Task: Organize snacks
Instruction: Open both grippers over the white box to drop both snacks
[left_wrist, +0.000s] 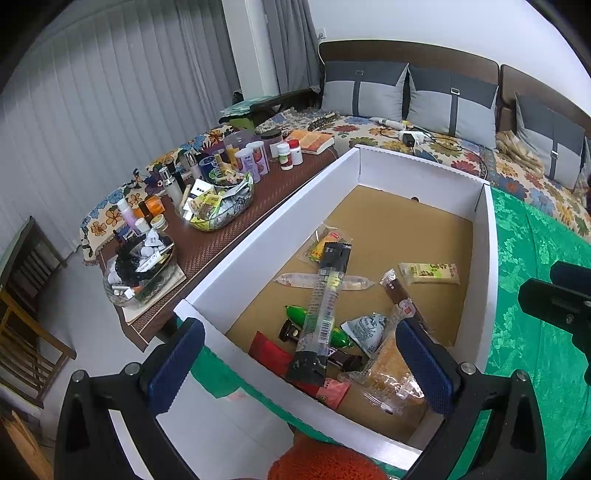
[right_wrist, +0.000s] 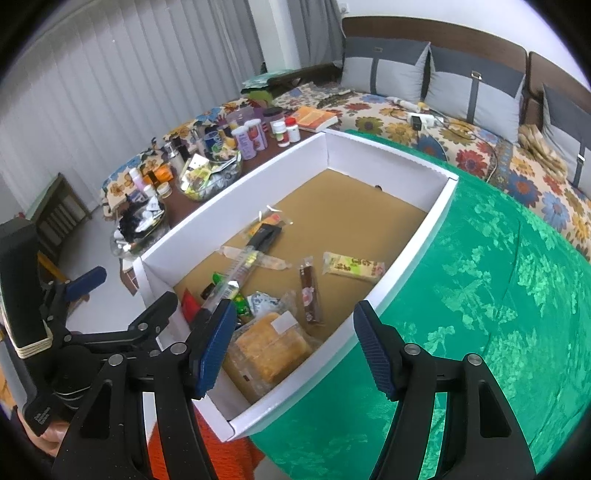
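A white cardboard box (left_wrist: 258, 229) with a brown floor sits on a green cloth; it also shows in the right wrist view (right_wrist: 417, 236). Several snack packets lie inside: a long clear-and-black packet (left_wrist: 323, 314), a pale green bar (left_wrist: 430, 274), a brown stick (right_wrist: 309, 295), a wrapped yellow cake (right_wrist: 271, 345), and a red packet (left_wrist: 271, 350). My left gripper (left_wrist: 301, 371) is open and empty above the box's near end. My right gripper (right_wrist: 295, 349) is open and empty above the box's near right corner. The left gripper shows at the left of the right wrist view (right_wrist: 122, 295).
A brown side table (left_wrist: 229, 236) left of the box holds glass bowls of sachets (left_wrist: 218, 206), bottles and jars (left_wrist: 255, 157). A floral-covered bed (right_wrist: 406, 129) with grey pillows (left_wrist: 369, 88) lies behind. The green cloth (right_wrist: 480, 295) spreads to the right. An orange rug (left_wrist: 325, 461) lies below.
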